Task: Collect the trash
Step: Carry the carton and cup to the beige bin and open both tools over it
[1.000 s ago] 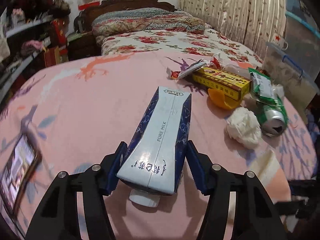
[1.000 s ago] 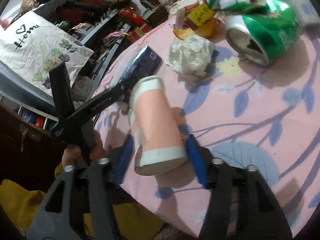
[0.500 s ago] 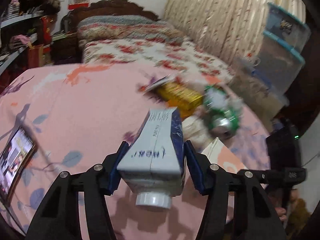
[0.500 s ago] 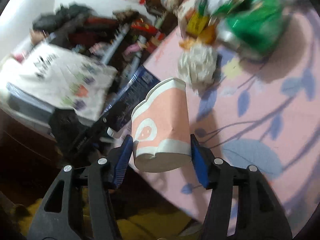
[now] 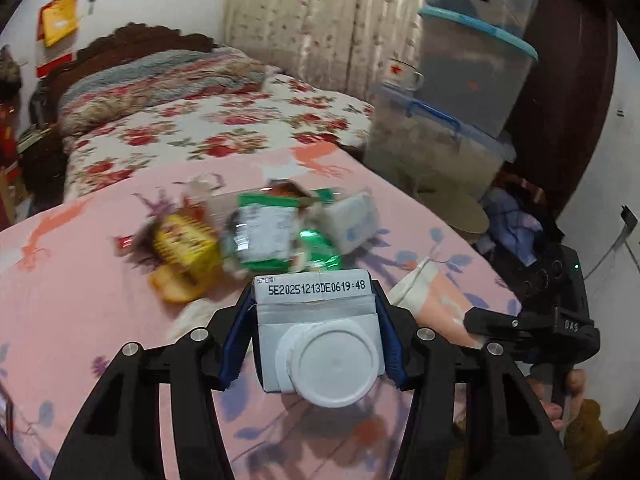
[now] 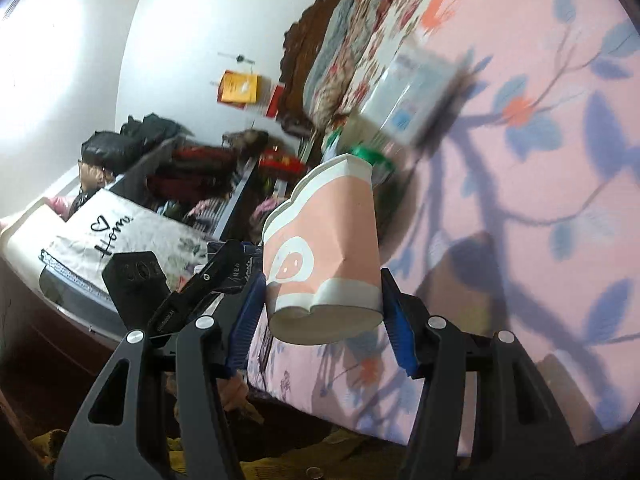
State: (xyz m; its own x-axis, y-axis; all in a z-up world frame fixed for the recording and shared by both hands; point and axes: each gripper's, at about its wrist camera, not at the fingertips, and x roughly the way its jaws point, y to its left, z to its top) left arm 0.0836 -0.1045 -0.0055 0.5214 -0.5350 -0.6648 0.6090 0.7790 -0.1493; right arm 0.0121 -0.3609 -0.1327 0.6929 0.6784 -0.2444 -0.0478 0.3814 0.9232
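Note:
My left gripper (image 5: 314, 332) is closing its jaws on a blue-and-white milk carton (image 5: 316, 300), pads pressing its sides and the white cap facing the camera. The carton hangs above the pink flowered tablecloth (image 5: 80, 320). My right gripper (image 6: 322, 304) is shut on a dented pink-and-white paper cup (image 6: 324, 248), held off the table's edge. That cup (image 5: 436, 296) also shows just right of the carton. Beyond lies a blurred pile: a yellow box (image 5: 184, 240), a green packet (image 5: 264, 232), a white tissue pack (image 5: 352, 220) and an orange peel (image 5: 176, 288).
A bed with a floral cover (image 5: 224, 128) stands behind the table. Stacked plastic storage bins (image 5: 460, 80) rise at the right. A cluttered shelf (image 6: 192, 176) and a white printed bag (image 6: 112, 236) are left of the table. A person's hand (image 5: 560, 396) grips the right tool.
Both grippers rose off the table with carton and cup and swung right. The carton tipped until its cap faced the camera. The cup got dented in the right gripper's squeeze.

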